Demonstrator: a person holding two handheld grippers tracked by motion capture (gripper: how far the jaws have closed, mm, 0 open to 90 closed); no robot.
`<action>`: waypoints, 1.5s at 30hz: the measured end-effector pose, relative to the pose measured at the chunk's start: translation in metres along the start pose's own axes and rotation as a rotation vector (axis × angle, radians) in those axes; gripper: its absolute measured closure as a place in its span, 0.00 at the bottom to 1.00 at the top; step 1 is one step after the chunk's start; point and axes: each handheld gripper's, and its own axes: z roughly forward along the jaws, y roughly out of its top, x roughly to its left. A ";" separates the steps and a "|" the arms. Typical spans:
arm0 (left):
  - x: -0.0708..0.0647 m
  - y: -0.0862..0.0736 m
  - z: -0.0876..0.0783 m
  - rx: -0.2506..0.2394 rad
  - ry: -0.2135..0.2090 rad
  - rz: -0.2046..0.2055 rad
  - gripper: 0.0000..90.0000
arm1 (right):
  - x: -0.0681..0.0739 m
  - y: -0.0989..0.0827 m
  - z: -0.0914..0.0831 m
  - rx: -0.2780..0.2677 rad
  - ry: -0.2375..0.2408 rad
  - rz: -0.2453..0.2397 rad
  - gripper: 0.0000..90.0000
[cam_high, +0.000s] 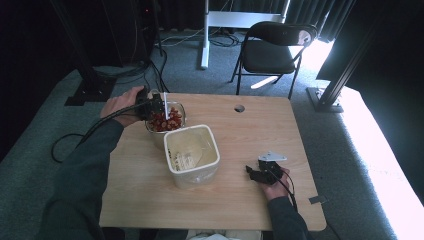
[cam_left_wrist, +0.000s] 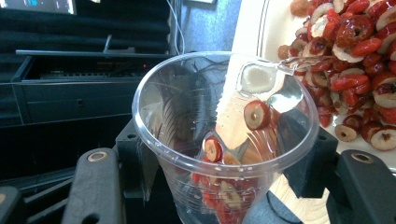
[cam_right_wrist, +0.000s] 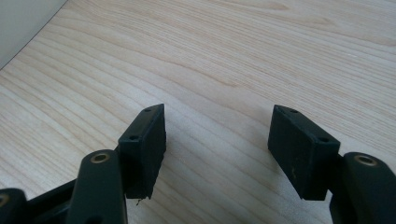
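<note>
A clear plastic cup (cam_left_wrist: 219, 140) with a few red fruit slices in its bottom sits between the jaws of my left gripper (cam_left_wrist: 219, 158), which is shut on it. In the high view the left gripper (cam_high: 152, 106) holds the cup tilted at the far-left rim of a bowl (cam_high: 181, 111) heaped with red dried fruit slices (cam_high: 165, 121). The same heap of slices (cam_left_wrist: 359, 56) lies just beyond the cup's rim in the left gripper view. My right gripper (cam_high: 260, 172) rests low over the bare wooden table at the front right. Its jaws (cam_right_wrist: 217, 149) are open with nothing between them.
A tall white bin (cam_high: 192, 152) with pale wrappers inside stands right in front of the bowl, mid-table. The table (cam_high: 250, 130) has a small round hole (cam_high: 239, 108) near its far edge. A black folding chair (cam_high: 272, 50) stands beyond the table.
</note>
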 end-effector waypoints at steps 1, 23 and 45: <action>0.000 0.001 -0.001 0.004 0.002 0.006 0.42 | 0.000 0.000 0.000 0.000 0.000 0.000 0.40; -0.001 0.015 -0.004 0.040 0.035 0.135 0.42 | 0.000 0.000 0.000 0.000 0.000 -0.002 0.40; 0.002 0.014 -0.004 0.067 0.047 0.178 0.42 | 0.000 0.000 0.000 0.000 0.001 -0.001 0.40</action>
